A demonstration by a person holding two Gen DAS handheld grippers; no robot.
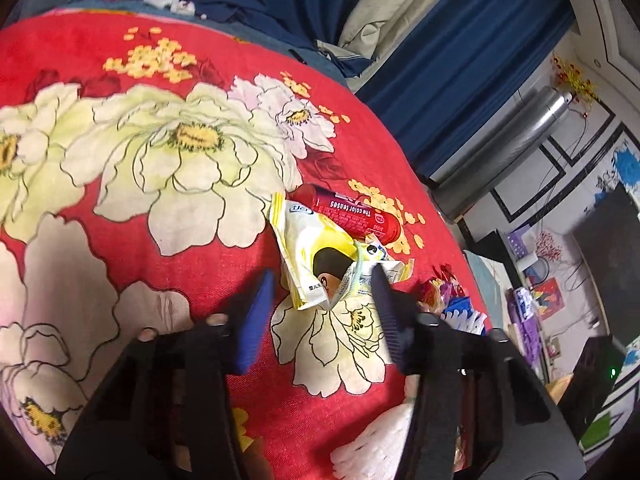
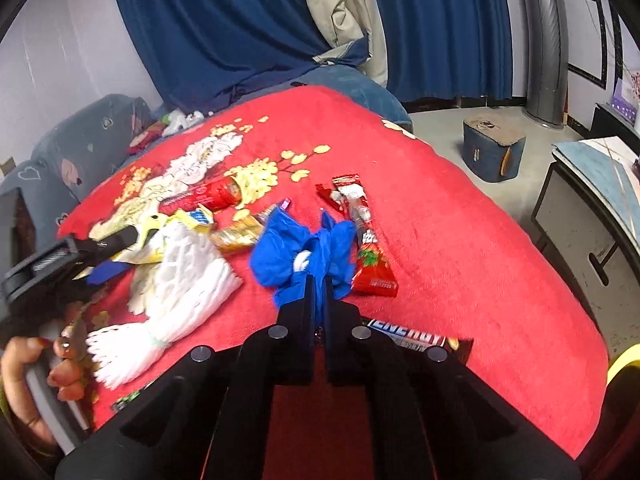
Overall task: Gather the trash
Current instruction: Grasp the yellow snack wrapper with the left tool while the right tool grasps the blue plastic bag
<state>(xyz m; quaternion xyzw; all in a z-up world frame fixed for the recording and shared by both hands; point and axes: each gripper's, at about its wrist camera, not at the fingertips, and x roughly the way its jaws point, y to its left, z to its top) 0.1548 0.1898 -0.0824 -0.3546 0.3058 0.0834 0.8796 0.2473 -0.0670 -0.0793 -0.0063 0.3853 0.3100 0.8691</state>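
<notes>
Tilting down over the bed, your left gripper (image 1: 322,284) has its 2 jaws apart, straddling the lower end of a crumpled yellow wrapper (image 1: 316,256); the blue pad (image 1: 256,320) stands clear of it, while the dark finger (image 1: 386,312) sits at its edge, and you cannot tell whether that one touches. A red tube (image 1: 352,216) lies just beyond the wrapper. All of this rests on a red blanket (image 1: 120,200) printed with big pale flowers, with blue curtains (image 1: 460,80) and a silver pipe (image 1: 516,140) behind.

From the right wrist, your right gripper (image 2: 319,280) also slopes downward, jaws together and clamped on a blue plastic bag (image 2: 288,252). A red snack packet (image 2: 366,236) lies just beside the bag, white foam netting (image 2: 188,268) to its left, a dark candy bar wrapper (image 2: 412,336) near the gripper body. Your left hand (image 2: 36,372) shows at the lower left edge. Past the blanket's far corner, a blue stool (image 2: 494,152) stands on the grey floor (image 2: 440,128).
</notes>
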